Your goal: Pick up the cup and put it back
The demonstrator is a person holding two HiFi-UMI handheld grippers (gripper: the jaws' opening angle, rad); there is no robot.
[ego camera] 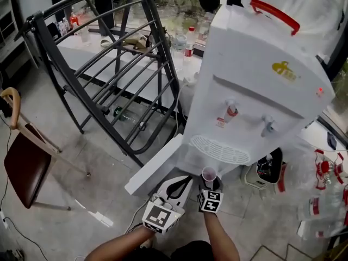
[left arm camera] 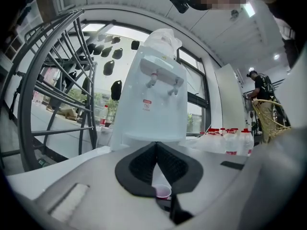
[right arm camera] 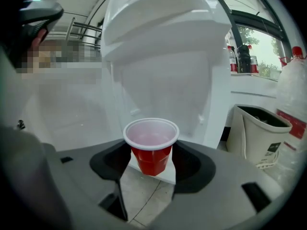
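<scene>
A small red cup [right arm camera: 151, 150] with a white inside stands upright between the pads of my right gripper [right arm camera: 151, 156], which is shut on its sides. In the head view the cup [ego camera: 209, 173] and right gripper [ego camera: 209, 181] hang just in front of the white water dispenser [ego camera: 255, 86], below its drip grille [ego camera: 220, 149]. My left gripper [ego camera: 178, 186] is beside it on the left, its tips touching with nothing between them. Through the left gripper [left arm camera: 156, 146] I glimpse the cup [left arm camera: 163, 191] low down, with the dispenser [left arm camera: 153, 99] ahead.
A dark metal rack [ego camera: 119, 64] leans at the left of the dispenser, with a wooden chair [ego camera: 24, 156] further left. A small bin [right arm camera: 259, 133] and several water bottles [ego camera: 326, 200] stand at the right. A person [left arm camera: 261, 87] stands far off.
</scene>
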